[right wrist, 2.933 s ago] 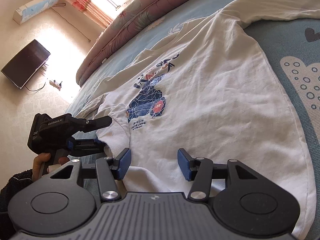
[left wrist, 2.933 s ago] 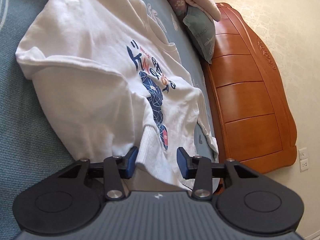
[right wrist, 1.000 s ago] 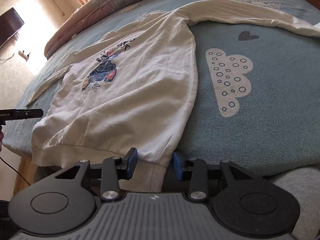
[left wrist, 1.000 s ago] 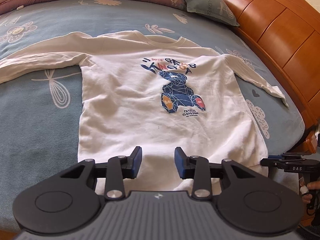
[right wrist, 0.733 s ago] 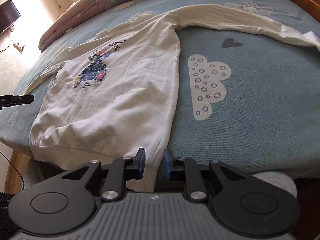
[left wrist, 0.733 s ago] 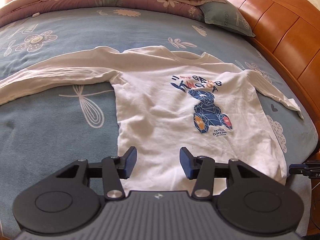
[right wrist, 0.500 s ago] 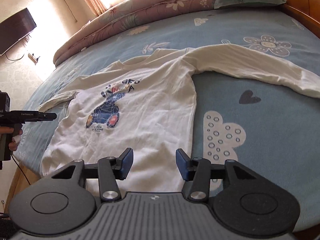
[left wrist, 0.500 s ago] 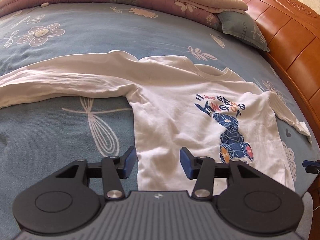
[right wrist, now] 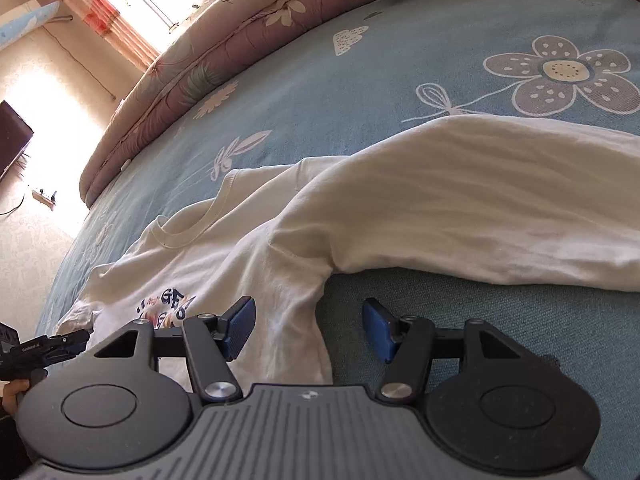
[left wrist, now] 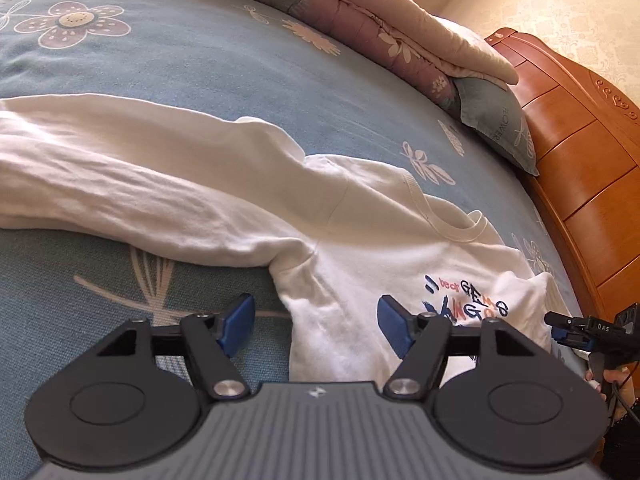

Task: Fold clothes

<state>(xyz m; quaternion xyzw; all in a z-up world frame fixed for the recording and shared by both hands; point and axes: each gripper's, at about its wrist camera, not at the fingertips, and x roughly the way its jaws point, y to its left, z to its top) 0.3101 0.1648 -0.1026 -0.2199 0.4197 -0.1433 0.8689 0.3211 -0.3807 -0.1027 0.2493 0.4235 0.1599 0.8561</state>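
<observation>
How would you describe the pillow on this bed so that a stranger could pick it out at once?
Start at the orange wooden headboard. Against it, at the head of the blue bed sheet, lies the pillow, partly tucked under the rolled floral quilt. It alone is plain grey-blue with faint lettering.

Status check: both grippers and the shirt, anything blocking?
Left hand-held gripper open, empty, at one armpit. Right hand-held gripper open, empty, at the other. White sweatshirt flat on bed, sleeves spread, unfolded. Nothing in the way.
</observation>
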